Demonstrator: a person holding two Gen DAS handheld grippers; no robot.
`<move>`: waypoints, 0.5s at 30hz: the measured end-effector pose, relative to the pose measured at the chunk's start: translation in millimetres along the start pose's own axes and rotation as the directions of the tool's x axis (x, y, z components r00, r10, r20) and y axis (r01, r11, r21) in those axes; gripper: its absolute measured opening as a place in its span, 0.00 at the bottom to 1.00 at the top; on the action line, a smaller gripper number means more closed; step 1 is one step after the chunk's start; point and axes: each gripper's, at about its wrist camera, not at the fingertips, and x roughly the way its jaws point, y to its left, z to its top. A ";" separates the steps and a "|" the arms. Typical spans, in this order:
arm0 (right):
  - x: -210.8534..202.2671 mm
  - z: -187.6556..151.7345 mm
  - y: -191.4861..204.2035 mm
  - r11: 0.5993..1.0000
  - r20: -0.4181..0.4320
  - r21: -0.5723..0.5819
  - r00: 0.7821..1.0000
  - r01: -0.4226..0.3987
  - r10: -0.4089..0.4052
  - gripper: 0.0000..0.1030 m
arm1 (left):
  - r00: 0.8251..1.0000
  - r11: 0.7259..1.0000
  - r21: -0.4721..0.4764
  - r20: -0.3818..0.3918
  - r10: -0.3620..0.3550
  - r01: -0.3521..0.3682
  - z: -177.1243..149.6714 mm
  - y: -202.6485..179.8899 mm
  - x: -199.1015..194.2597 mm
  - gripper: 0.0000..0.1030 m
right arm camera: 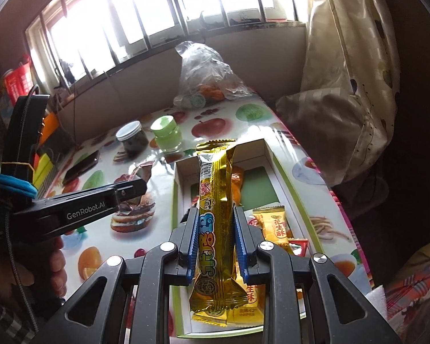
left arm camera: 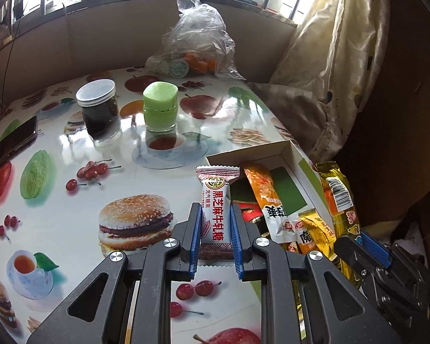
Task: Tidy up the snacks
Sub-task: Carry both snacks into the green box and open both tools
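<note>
Table (left arm camera: 57, 223): glossy food-print cloth, pushed up against the wall under a barred window. Far end holds things not in play: a clear plastic bag (left arm camera: 197, 40) of oranges, a dark jar (left arm camera: 99, 106), a green jar (left arm camera: 159, 106), a phone (left arm camera: 13, 142) lying flat at the left edge. They sit well apart from the work area, probably so the near side stays free.

Box (left arm camera: 286, 150): shallow, white, open-topped, green-trimmed, at the table's right edge near the curtain. Judged to be the collection point for the snacks. Already inside: an orange packet (left arm camera: 265, 197) lying lengthwise, a small yellow peanut-candy packet (right arm camera: 275, 223), red wrappers partly hidden beneath.

Right gripper (right arm camera: 216, 238): clamped on a long gold snack bar (right arm camera: 218, 215) at about its midpoint, blue pads pressing both long sides. The bar runs along the finger line, far end out over the box interior. Gripper pitched downward, directly above the box. A mid-length hold keeps the bar from drooping and lines it up with the box's long axis; reads as ready to lay it in.

Left gripper (left arm camera: 215, 235): clamped on a white sesame-nougat packet (left arm camera: 215, 212), pads on its two long edges, packet standing up along the fingers. Pitched steeply down; sits just left of the box's near-left corner, over the table, not yet over the box. In the right wrist view it enters from the left, a hand (right arm camera: 56, 269) wrapped round its grip.

Judgement: both snacks in transit to the box, gold bar nearer to release. Risk: little free floor left at the near end.
</note>
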 end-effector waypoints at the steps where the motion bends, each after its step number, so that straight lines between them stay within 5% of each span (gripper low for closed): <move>1: 0.8 -1.0 -3.9 1.000 -0.001 0.003 1.000 0.010 -0.010 0.21 | 1.000 1.000 0.002 -0.005 -0.007 0.007 0.9 -3.0 3.3 0.20; 15: 20.5 -10.3 -39.9 0.994 -0.064 0.018 0.992 0.106 -0.105 0.21 | 0.997 1.000 0.018 -0.076 -0.024 0.026 6.1 -23.7 41.1 0.20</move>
